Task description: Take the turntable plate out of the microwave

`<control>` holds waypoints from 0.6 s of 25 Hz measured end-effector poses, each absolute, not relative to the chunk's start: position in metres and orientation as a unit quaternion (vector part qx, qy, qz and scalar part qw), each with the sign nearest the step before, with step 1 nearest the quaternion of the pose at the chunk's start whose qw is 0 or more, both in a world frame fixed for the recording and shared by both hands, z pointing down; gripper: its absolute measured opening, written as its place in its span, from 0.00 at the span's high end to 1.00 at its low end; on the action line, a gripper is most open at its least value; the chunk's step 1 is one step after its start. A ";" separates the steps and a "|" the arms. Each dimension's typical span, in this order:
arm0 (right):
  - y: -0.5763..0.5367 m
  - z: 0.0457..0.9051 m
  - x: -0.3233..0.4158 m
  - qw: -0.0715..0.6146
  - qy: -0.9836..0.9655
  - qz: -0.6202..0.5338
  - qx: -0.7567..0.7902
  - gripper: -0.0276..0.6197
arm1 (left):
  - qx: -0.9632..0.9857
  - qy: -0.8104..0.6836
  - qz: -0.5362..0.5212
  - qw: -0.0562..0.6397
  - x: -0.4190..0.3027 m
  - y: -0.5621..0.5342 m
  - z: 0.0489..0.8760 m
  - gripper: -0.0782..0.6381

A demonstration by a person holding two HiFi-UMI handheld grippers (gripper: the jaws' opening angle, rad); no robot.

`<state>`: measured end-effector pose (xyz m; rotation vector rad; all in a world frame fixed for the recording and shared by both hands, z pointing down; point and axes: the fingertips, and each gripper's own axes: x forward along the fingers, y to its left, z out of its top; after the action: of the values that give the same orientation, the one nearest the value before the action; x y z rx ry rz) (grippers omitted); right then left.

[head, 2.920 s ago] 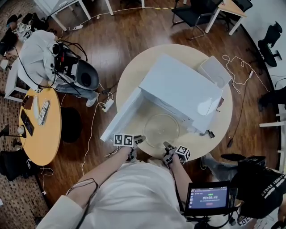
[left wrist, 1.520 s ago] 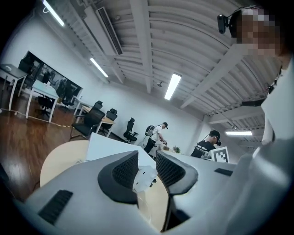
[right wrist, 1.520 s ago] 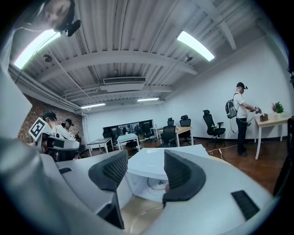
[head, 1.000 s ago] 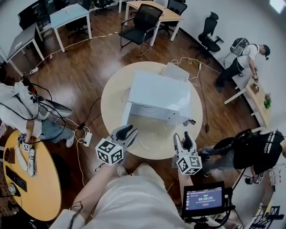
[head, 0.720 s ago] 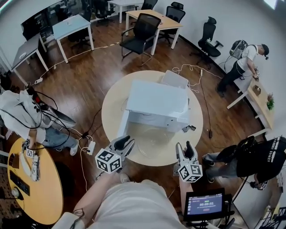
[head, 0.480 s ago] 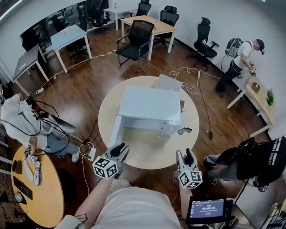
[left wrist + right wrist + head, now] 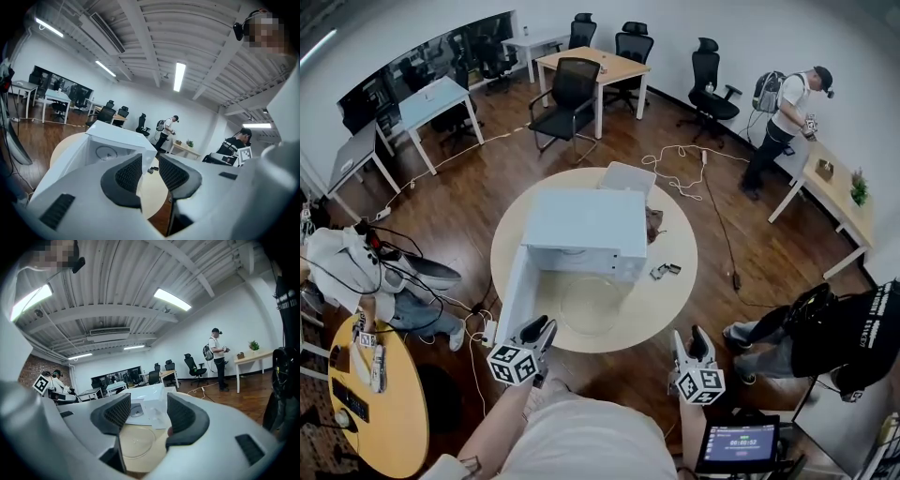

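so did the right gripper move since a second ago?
Yes. The right gripper has drawn back from the round table: earlier it was over the near rim, now it hangs clear outside it.

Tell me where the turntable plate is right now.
Head view: the turntable plate lies flat on the round table, just in front of the open microwave, right of its door.

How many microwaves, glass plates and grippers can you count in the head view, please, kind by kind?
Microwave: 1
Glass plate: 1
Gripper: 2 (left gripper, right gripper)
Total: 4
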<state>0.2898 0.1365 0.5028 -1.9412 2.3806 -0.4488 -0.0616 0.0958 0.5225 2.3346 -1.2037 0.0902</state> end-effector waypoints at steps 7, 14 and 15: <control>0.177 0.510 0.326 0.076 0.757 -0.200 -0.617 0.58 | 0.843 -0.469 0.041 0.259 -0.040 0.140 0.539 0.73; 0.223 0.511 0.329 0.075 0.776 -0.215 -0.589 0.58 | 0.831 -0.481 0.046 0.275 -0.020 0.201 0.553 0.73; 0.229 0.514 0.330 0.072 0.778 -0.217 -0.585 0.58 | 0.830 -0.482 0.048 0.277 -0.018 0.208 0.556 0.73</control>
<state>0.3295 0.2286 0.5141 -1.7590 2.3378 -0.6524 -0.0176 0.2077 0.5556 2.2285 -1.2942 0.1280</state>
